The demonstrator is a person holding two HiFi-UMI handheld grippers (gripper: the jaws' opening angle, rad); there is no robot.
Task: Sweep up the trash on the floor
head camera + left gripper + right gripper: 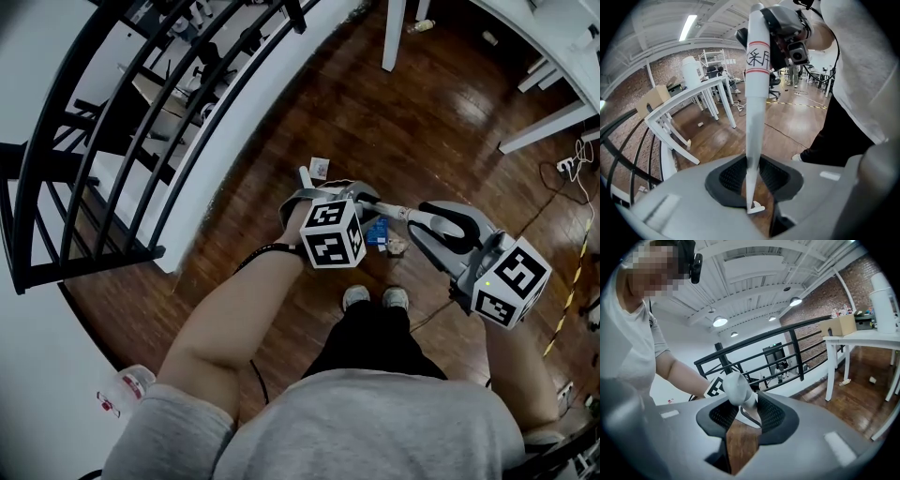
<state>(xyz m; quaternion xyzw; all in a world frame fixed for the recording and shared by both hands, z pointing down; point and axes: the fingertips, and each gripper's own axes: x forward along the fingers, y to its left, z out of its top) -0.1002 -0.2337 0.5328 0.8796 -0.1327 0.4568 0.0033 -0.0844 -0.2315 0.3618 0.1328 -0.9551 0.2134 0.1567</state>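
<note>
The left gripper (752,186) is clamping a long white handle (755,93), its jaws pressing in on the thin lower end. The handle is running up the middle of the left gripper view, carrying red bands and dark writing near its top. The right gripper (742,417) is gripping a rounded grey-white handle end (735,388) between its closed jaws, with a thin dark clip lying against that handle.

In the head view both grippers are sitting at centre frame, side by side and just above the person's shoes (355,297). The tool heads are hiding beneath the grippers, so which handle is the broom's is probably not something these views settle.

The trash is lying on the dark wooden floor (412,122): a blue packet (377,231) and a crumpled scrap (397,246) are showing between the two grippers, touching or nearly so, and a white paper piece (320,168) is lying just above the left gripper. A black railing (122,141) is curving down the left of the frame.
</note>
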